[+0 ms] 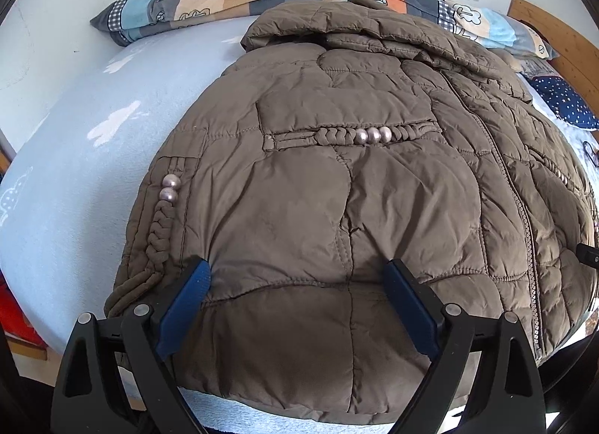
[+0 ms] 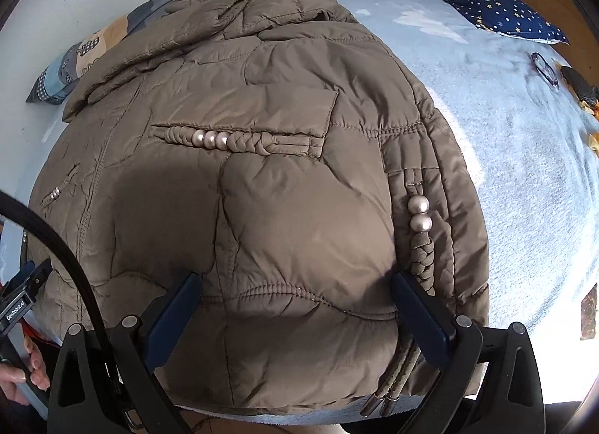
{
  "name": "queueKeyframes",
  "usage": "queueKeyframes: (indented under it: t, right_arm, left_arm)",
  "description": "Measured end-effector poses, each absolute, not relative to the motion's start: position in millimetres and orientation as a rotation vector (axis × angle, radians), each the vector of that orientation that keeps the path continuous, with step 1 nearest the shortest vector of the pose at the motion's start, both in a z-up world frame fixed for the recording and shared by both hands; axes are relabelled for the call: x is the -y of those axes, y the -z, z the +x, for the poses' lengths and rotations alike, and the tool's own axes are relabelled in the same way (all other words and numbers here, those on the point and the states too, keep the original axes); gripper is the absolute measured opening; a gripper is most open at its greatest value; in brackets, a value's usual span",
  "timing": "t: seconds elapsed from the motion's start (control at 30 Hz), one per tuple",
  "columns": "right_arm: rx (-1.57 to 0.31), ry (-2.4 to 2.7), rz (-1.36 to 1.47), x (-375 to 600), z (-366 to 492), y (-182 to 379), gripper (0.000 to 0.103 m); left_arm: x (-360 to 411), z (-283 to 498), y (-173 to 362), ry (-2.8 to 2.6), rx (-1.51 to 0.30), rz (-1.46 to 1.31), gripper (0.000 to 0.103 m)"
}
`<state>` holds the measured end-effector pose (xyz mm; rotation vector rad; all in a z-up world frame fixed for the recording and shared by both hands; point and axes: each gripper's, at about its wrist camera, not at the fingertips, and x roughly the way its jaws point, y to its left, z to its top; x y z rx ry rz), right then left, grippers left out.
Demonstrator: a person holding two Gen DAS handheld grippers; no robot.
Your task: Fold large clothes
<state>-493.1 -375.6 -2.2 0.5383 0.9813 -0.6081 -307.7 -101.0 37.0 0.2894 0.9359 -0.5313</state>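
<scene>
Quilted jacket (image 1: 337,190) spread on bed (image 1: 75,172)

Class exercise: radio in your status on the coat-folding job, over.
Left claw open, right claw open, both over the hem. Brown quilted padded coat flat on the pale blue bed sheet, unfolded. Nothing in the way.

Jacket (image 1: 337,190) hem behind tool bodies
</scene>
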Motion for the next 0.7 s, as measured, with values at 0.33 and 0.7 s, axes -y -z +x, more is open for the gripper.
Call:
queueKeyframes:
  t: [0.33, 0.7]
  right_arm:
    - [-0.876, 0.635, 0.365, 345.3, -497.1, -31.4, 0.101]
    - [-0.951, 0.523, 0.129, 288.8, -458.2, -20.7, 0.084]
  left_arm:
    - [99.2, -317.7, -58.5, 0.518, -0.811, 0.342, 0.093]
    - [100.8, -308.6, -47.3, 0.482, -0.856, 0.376, 0.093]
